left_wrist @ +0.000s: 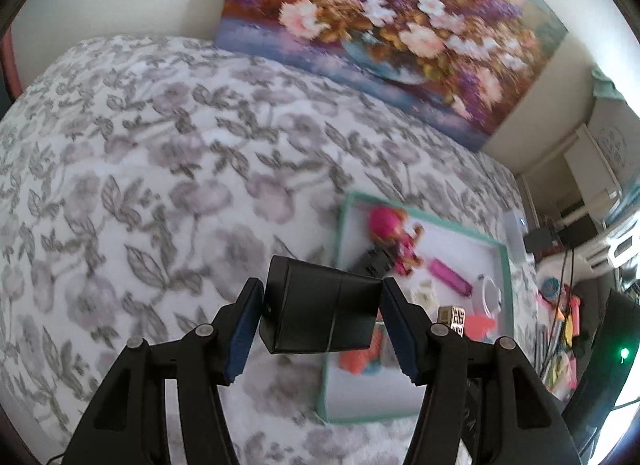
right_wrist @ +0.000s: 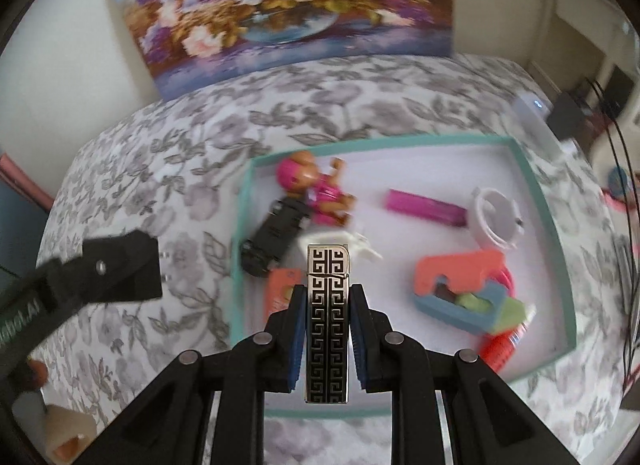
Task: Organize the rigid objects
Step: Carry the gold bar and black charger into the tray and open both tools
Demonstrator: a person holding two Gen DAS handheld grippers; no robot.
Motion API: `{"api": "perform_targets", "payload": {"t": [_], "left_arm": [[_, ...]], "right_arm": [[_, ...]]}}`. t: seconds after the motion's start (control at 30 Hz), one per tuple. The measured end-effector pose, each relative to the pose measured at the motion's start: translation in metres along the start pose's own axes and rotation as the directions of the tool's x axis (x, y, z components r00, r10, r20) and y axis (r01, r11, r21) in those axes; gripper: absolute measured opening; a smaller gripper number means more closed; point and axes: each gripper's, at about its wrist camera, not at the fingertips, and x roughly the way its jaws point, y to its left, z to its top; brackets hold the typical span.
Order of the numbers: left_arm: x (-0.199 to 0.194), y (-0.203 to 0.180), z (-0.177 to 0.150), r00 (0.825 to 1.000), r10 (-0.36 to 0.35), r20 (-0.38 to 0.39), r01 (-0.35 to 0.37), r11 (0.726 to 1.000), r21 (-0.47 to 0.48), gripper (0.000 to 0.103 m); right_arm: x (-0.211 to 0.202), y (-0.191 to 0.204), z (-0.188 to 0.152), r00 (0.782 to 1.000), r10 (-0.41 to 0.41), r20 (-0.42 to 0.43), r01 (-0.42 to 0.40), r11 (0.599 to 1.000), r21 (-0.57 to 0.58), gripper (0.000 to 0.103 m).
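Watching from the bedside: both hands are carrying something above the bed.
Bed: floral bedspread (left_wrist: 140, 153), with a flower painting (right_wrist: 280, 5) leaning behind it.
Tray: teal-rimmed tray (right_wrist: 520, 169) on the bedspread, already holding a pink doll (right_wrist: 308, 181), a black toy car (right_wrist: 276, 237), a pink tube (right_wrist: 424, 207) and a coral-and-blue toy (right_wrist: 460, 285).
Left gripper (left_wrist: 320, 305): fingers clamped on a black box (left_wrist: 320, 305), one pad on each end, its long axis across the jaws; the tray lies ahead and to the right of it (not yet over the rim, I'd judge).
Right gripper (right_wrist: 326, 325): pads closed on a slim metal lighter with a key pattern (right_wrist: 327, 305), long axis pointing forward along the fingers, hanging above the tray's near edge.
Nearer hand: the right.
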Motion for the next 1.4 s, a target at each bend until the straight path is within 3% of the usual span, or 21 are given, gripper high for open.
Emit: {"api": "perform_targets", "payload": {"t": [0.4, 0.6, 0.8, 1.07, 1.13, 1.4], "left_arm": [[0.035, -0.046, -0.045, 0.992, -0.055, -0.115, 0.066, 0.994, 0.093, 0.061], [0.050, -0.045, -0.048, 0.982, -0.105, -0.155, 0.114, 0.992, 0.048, 0.060], [0.055, -0.043, -0.051, 0.981, -0.095, -0.168, 0.104, 0.994, 0.041, 0.061], [0.047, -0.036, -0.053, 0.988, -0.035, -0.148, 0.044, 0.997, 0.058, 0.062], [0.043, -0.035, -0.053, 0.991, -0.011, -0.134, 0.020, 0.998, 0.067, 0.070], [0.035, -0.017, -0.054, 0.988, 0.118, -0.096, -0.112, 0.991, 0.068, 0.077]], "right_arm": [[0.015, -0.051, -0.020, 0.998, -0.017, -0.057, 0.023, 0.995, 0.100, 0.022], [0.020, -0.062, -0.021, 0.998, -0.014, -0.067, 0.022, 0.992, 0.124, 0.022], [0.021, -0.062, -0.022, 0.997, -0.015, -0.076, 0.024, 0.992, 0.127, 0.023], [0.019, -0.058, -0.024, 0.996, -0.036, -0.077, 0.044, 0.994, 0.105, 0.025], [0.018, -0.057, -0.025, 0.996, -0.043, -0.078, 0.050, 0.994, 0.095, 0.025], [0.015, -0.051, -0.032, 0.995, -0.070, -0.078, 0.074, 0.996, 0.056, 0.026]]}}
